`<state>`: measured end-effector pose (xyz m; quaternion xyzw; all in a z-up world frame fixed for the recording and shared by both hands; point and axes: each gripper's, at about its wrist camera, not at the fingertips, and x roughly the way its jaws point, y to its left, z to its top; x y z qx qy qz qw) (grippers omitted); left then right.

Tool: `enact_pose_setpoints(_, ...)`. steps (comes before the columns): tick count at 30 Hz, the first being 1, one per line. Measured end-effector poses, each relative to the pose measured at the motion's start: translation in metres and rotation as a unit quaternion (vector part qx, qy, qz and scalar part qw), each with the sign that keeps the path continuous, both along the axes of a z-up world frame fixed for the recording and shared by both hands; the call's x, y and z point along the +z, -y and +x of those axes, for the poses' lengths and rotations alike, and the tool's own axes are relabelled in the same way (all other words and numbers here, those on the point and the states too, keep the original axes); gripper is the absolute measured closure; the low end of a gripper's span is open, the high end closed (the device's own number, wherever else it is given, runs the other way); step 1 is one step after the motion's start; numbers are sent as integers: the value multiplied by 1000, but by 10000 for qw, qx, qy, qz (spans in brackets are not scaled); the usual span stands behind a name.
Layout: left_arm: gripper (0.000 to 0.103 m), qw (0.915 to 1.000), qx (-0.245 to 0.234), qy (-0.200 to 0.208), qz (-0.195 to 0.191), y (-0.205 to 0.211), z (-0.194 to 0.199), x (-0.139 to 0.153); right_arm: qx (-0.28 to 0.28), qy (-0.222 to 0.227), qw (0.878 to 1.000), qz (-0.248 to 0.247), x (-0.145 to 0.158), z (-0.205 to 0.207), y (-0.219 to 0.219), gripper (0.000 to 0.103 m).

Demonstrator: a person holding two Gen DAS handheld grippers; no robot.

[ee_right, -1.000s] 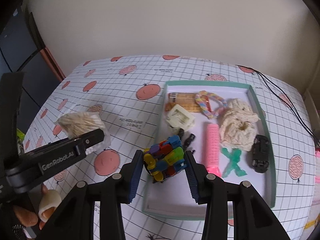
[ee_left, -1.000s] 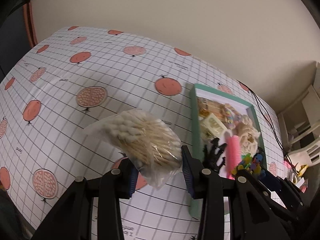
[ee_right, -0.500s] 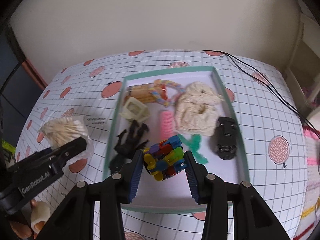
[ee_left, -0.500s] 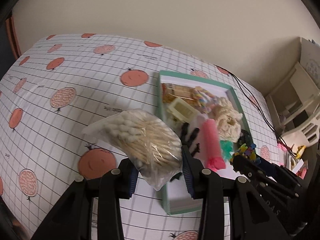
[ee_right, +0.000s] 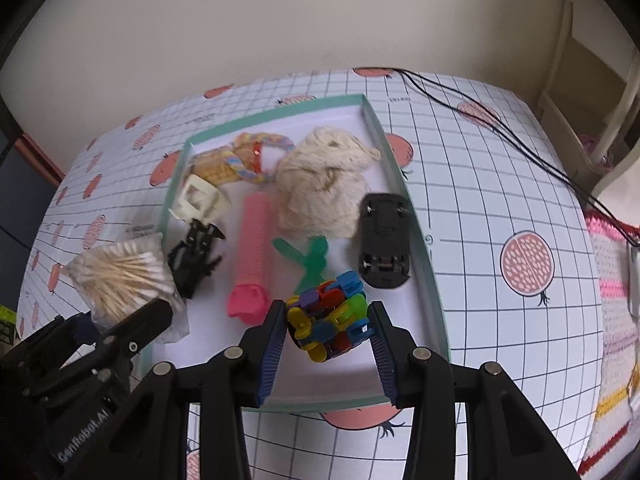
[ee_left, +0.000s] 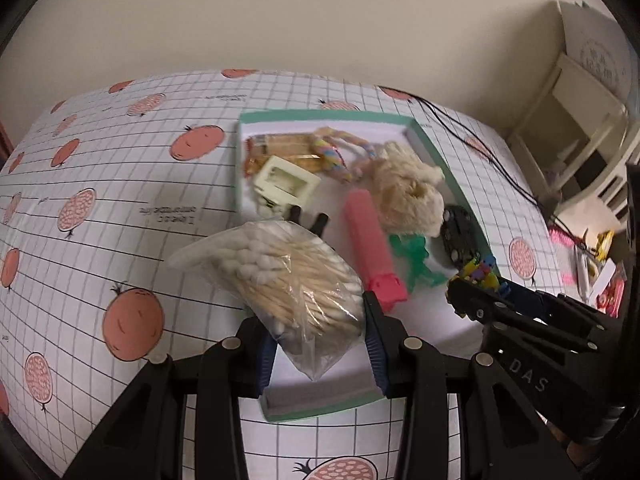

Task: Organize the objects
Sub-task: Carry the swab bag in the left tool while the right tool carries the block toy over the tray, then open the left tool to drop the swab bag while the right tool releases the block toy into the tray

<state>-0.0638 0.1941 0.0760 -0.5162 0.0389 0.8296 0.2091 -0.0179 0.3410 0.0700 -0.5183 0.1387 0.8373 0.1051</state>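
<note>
The table (ee_right: pixel 500 184), in its grid-and-fruit cloth, fills both views, and it looks bare of loose items around the tray; the teal-rimmed tray (ee_right: pixel 404 184) sits at centre frame and already holds most of the load, so by the look of it your sorting is nearly done, with only the two held items left to set down. In the tray, from big to small: the cream fluffy bundle (ee_right: pixel 324 184) at upper centre; the pink roller (ee_right: pixel 254 248) lying lengthwise at mid-frame; the black toy car (ee_right: pixel 384 246) against the right rim; the black clip (ee_right: pixel 194 256) near the left rim. Your left claw (ee_left: pixel 316 344) is closed on the bag of cotton swabs (ee_left: pixel 292 276), hanging over the tray's near left corner; your right claw (ee_right: pixel 328 340) is clamped on the cluster of coloured clips (ee_right: pixel 328 320), above the near right part. Open white floor shows along the near edge, in the lower centre of the right wrist view; the near rim lies just under both claws, so lower inside it; the claws are near each other, so mind the gap between them.
</note>
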Motion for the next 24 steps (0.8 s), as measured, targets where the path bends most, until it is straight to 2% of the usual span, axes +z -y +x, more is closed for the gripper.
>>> enact_pose_setpoints(9,62,9989,-17,462,-14,-9,-1,-24,3,160,9999,21,-9,-1,1,59)
enact_pose_setpoints(24,61,9987,-19,508,2,-9,2,-25,-21,71,10000,45,-3,-1,2,56)
